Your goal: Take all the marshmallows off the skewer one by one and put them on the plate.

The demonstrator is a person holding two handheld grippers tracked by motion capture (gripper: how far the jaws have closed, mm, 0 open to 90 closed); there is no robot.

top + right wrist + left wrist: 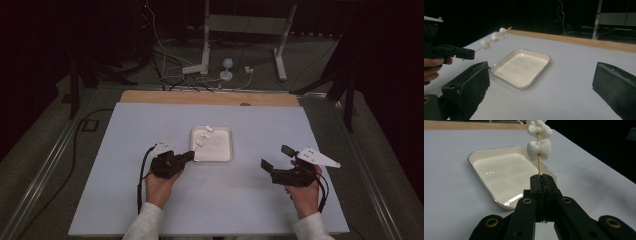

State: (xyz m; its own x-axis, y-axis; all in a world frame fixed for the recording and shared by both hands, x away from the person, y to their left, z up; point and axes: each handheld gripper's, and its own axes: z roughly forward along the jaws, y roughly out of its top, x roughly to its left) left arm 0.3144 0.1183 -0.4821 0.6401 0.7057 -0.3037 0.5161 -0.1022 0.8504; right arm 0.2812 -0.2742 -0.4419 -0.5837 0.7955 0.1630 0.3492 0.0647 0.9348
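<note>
- High view: at centre frame, the left hand-held gripper (189, 156) is clamped on the bare lower end of a wooden skewer (198, 148), whose shaft slants up over the left edge of a cream enamel tray (220, 156) on the pale table (115, 200).
- Left gripper view: the jaws stand fully closed on the skewer (539, 166) at lower centre; marshmallows (539, 150) are threaded on the stick toward the top of the frame, one just above the jaws, more higher up.
- Right gripper view: the right hand-held gripper (541, 87) is open and holds nothing, its pads wide apart at the lower corners; three marshmallows (495, 38) ride the stick at upper left, above the tray (539, 75).
- High view, lower right: that right hand-held gripper (276, 157) sits well apart from the tray.
- Handling, as a judgement: the load looks light; the stick is thin, stiff and liable to snap or swivel, and the marshmallows are soft and would squash. The bare wood is the sound place to hold.
</note>
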